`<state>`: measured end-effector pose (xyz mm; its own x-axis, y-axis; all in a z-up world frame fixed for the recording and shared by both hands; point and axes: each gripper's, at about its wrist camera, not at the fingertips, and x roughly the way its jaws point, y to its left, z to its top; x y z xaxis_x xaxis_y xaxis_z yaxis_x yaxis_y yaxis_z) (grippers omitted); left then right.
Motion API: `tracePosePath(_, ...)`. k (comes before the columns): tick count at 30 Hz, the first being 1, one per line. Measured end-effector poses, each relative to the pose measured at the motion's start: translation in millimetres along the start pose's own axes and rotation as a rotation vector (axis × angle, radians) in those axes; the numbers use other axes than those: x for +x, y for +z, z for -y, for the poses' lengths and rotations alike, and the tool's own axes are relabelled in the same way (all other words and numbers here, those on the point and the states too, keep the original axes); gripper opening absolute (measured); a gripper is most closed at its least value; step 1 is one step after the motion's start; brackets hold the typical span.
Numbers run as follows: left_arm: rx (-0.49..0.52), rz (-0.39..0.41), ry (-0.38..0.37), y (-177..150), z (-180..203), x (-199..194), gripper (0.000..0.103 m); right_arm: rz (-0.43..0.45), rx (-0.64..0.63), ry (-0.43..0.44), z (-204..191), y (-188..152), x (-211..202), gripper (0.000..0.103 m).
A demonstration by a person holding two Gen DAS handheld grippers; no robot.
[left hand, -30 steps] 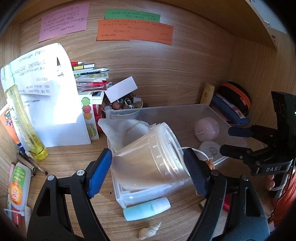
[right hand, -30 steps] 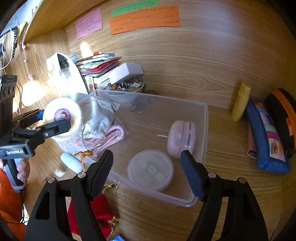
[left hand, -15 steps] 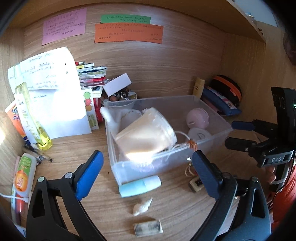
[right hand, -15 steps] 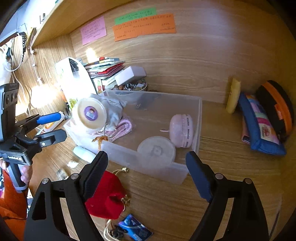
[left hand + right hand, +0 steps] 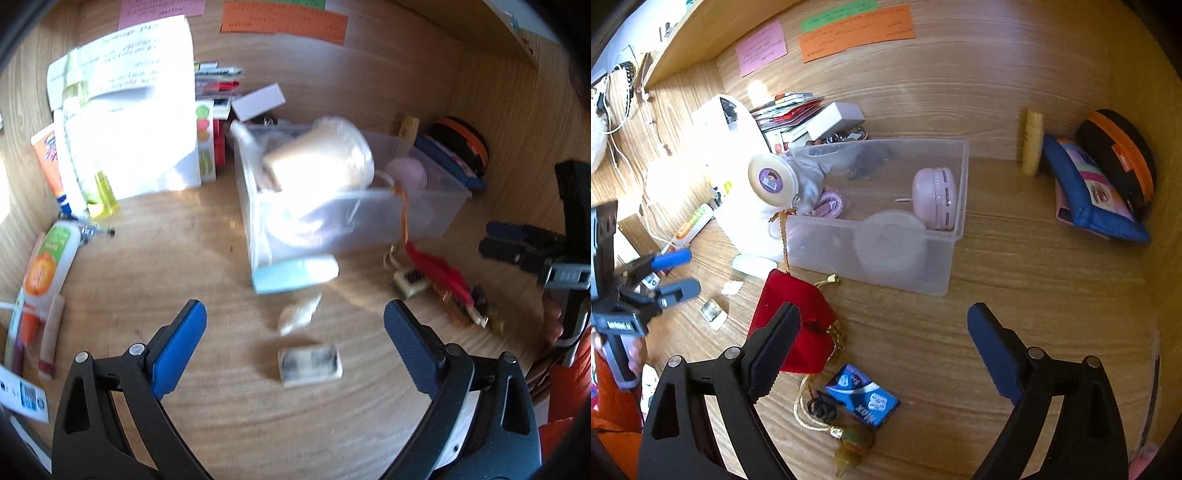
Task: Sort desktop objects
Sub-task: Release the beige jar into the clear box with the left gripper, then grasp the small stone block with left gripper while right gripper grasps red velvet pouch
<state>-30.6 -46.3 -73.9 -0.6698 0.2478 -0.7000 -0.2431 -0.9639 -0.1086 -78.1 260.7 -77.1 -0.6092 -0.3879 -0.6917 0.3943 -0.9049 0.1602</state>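
Observation:
A clear plastic bin [image 5: 436, 218] [image 5: 945, 258] stands on the wooden desk. A cream plastic jar [image 5: 325, 158] [image 5: 772, 179] lies tilted in its left end, with a pink round case [image 5: 934, 199] and a white disc [image 5: 890, 236] beside it. My left gripper [image 5: 295, 347] is open and empty, back from the bin, above a small eraser [image 5: 310, 365]. My right gripper [image 5: 882, 350] is open and empty, its left finger over a red velvet pouch [image 5: 798, 317]. A light blue tube [image 5: 295, 275] and a shell [image 5: 299, 314] lie in front of the bin.
White papers [image 5: 136, 110], bottles and tubes [image 5: 48, 258] crowd the left wall. A blue pouch [image 5: 1093, 192], a black and orange case [image 5: 1119, 155] and a yellow tube [image 5: 1032, 142] lie at the right. A blue packet [image 5: 864, 397] and a gold cord [image 5: 820, 417] lie near my right gripper.
My left gripper let go of the cream jar, which now rests in the bin, and drew back toward the desk front. My right gripper also drew back and down.

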Motion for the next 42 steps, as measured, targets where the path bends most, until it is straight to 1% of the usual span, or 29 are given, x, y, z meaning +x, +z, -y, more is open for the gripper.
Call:
tracePosePath(3,0.0,-0.017,0.001,-11.6,2.2,0.0,0.098,-0.006,0.016,0.022,-3.9,-3.0,-0.1,0.09)
tracePosePath(6,0.007,-0.016,0.0,-20.8,5.4,-2.0,0.098,-0.023,0.017,0.055,-14.0,-5.2,2.7,0.09)
tracePosePath(11,0.002,-0.004,-0.014,-25.1,6.4,-2.3,0.098,-0.051,-0.034,0.083,-38.2,-7.0,14.2,0.09)
tracePosePath(13,-0.014,-0.004,-0.019,-25.4,4.0,-0.7,0.093,-0.07,-0.061,0.093,-48.1,-7.2,22.8,0.09)
tracePosePath(14,-0.021,-0.011,-0.022,-25.4,2.4,1.0,0.084,-0.075,-0.069,0.097,-50.9,-7.6,26.0,0.09)
tracePosePath(15,-0.025,-0.022,-0.027,-25.2,0.9,3.2,0.077,-0.08,-0.077,0.097,-54.4,-8.0,30.8,0.09)
tracePosePath(17,-0.037,-0.04,-0.035,-25.8,-1.6,7.3,0.073,-0.101,-0.088,0.096,-57.3,-8.3,40.2,0.09)
tracePosePath(19,-0.035,-0.041,-0.035,-28.2,-1.3,8.9,0.073,-0.116,-0.087,0.104,-58.5,-8.3,47.6,0.089)
tracePosePath(20,-0.031,-0.042,-0.037,-29.7,-0.3,9.5,0.072,-0.121,-0.087,0.107,-59.3,-8.0,50.4,0.085)
tracePosePath(21,-0.027,-0.043,-0.039,-30.6,0.7,10.1,0.071,-0.122,-0.09,0.109,-60.4,-7.5,52.4,0.078)
tracePosePath(22,-0.023,-0.046,-0.042,-31.8,1.8,11.4,0.071,-0.126,-0.096,0.116,-61.3,-6.7,53.8,0.074)
tracePosePath(23,-0.016,-0.038,-0.032,-32.8,3.6,11.5,0.071,-0.127,-0.102,0.132,-62.0,-6.9,54.3,0.064)
tracePosePath(24,-0.003,-0.038,-0.022,-33.7,6.2,11.8,0.07,-0.124,-0.106,0.148,-62.4,-6.9,54.4,0.059)
tracePosePath(26,0.011,-0.036,-0.012,-35.0,9.5,12.3,0.069,-0.115,-0.108,0.155,-62.5,-7.0,54.1,0.056)
tracePosePath(28,0.018,-0.033,-0.013,-35.6,12.0,12.6,0.066,-0.112,-0.105,0.156,-61.9,-7.0,53.8,0.049)
tracePosePath(29,0.023,-0.031,-0.012,-35.8,13.7,12.8,0.061,-0.113,-0.101,0.162,-61.0,-7.0,54.1,0.044)
tracePosePath(30,0.028,-0.03,-0.014,-35.8,15.1,13.0,0.053,-0.115,-0.096,0.17,-60.0,-6.9,54.1,0.037)
tracePosePath(31,0.033,-0.029,-0.019,-35.9,16.9,12.8,0.049,-0.118,-0.091,0.179,-59.0,-6.8,54.2,0.036)
tracePosePath(32,0.036,-0.029,-0.027,-36.0,18.1,12.5,0.042,-0.119,-0.088,0.185,-58.4,-6.9,53.6,0.035)
tracePosePath(33,0.04,-0.029,-0.039,-36.5,19.4,12.2,0.04,-0.116,-0.085,0.187,-57.8,-6.7,53.1,0.032)
tracePosePath(35,0.046,-0.029,-0.05,-37.4,22.0,11.8,0.04,-0.118,-0.079,0.194,-55.9,-6.0,52.7,0.03)
tracePosePath(38,0.05,-0.026,-0.044,-38.6,25.2,10.9,0.04,-0.117,-0.064,0.203,-52.1,-5.6,51.3,0.026)
tracePosePath(42,0.025,-0.019,-0.055,-37.6,24.1,7.4,0.04,-0.082,-0.048,0.205,-47.5,-5.0,42.2,0.026)
